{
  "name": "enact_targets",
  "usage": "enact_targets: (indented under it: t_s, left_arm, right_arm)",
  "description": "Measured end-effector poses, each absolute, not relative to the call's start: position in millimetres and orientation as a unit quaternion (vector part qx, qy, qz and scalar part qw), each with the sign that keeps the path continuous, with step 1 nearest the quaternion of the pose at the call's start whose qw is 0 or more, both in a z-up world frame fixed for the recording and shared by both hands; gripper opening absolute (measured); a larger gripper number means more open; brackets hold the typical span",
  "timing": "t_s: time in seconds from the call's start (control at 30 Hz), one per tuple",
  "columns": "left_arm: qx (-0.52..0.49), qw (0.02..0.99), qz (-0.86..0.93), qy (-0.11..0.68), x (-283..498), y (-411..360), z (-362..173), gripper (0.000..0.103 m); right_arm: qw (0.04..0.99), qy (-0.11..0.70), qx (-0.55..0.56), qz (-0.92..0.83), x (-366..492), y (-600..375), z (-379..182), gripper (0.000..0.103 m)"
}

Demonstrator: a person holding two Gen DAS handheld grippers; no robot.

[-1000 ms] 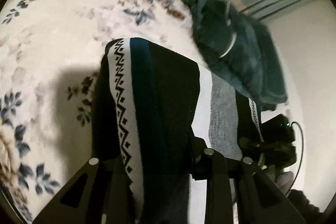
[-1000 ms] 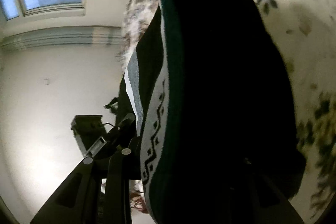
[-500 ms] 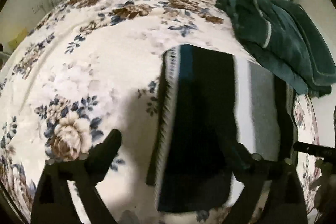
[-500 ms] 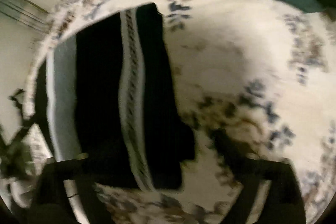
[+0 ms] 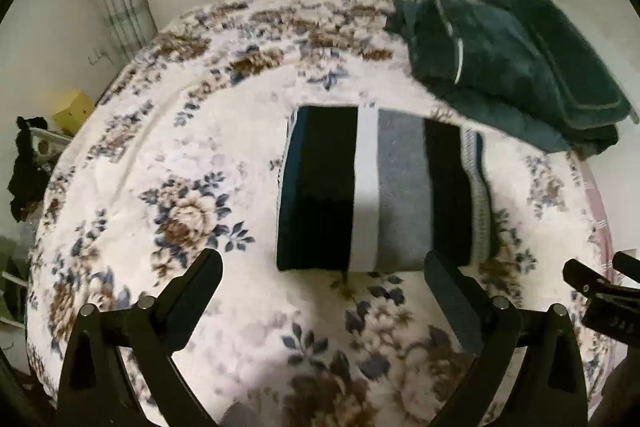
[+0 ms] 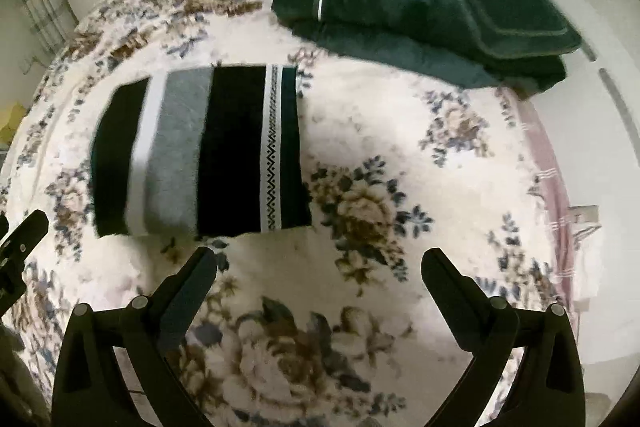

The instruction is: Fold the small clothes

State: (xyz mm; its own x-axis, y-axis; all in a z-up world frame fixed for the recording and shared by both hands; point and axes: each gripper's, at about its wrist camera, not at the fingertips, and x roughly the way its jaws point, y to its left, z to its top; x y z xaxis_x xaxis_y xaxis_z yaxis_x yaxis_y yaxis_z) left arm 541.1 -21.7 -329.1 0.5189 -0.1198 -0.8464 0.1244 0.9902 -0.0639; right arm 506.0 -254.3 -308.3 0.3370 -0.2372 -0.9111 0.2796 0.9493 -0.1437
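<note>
While the folded striped garment (image 5: 384, 191) lies flat on the floral blanket (image 5: 192, 163), both grippers (image 5: 324, 267) (image 6: 320, 263) hover above it, empty, the left's jaws opening.

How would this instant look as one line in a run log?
left claw: opening, empty | right claw: open, empty | striped garment: folded, flat on floral blanket | green stack: behind it
</note>
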Motion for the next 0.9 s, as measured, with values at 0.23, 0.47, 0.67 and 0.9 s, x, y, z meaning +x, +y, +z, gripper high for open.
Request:
enact_targets:
  t_s: [0.23,0.47,0.67,0.9]
  left_arm:
    - [0.002,0.889,-0.053,0.455,481,-11,-245,0.103]
    - [0.004,0.909,-0.059,0.413,420,-6,-171,0.103]
    - [-0.003,0.923,-0.068,0.378,371,-3,-116,0.103]
    - [0.001,0.937,-0.076,0.341,324,-7,-72,0.103]
  right_arm:
    - [0.848,0.504,-0.005,-0.161,438,-224,-202,0.103]
    - [0.876,0.456,0.002,-0.161,364,-208,-109,0.103]
    - [0.898,0.411,-0.009,-0.156,301,-198,-38,0.103]
    - [0.915,0.375,-0.006,-0.149,240,-191,17,0.103]
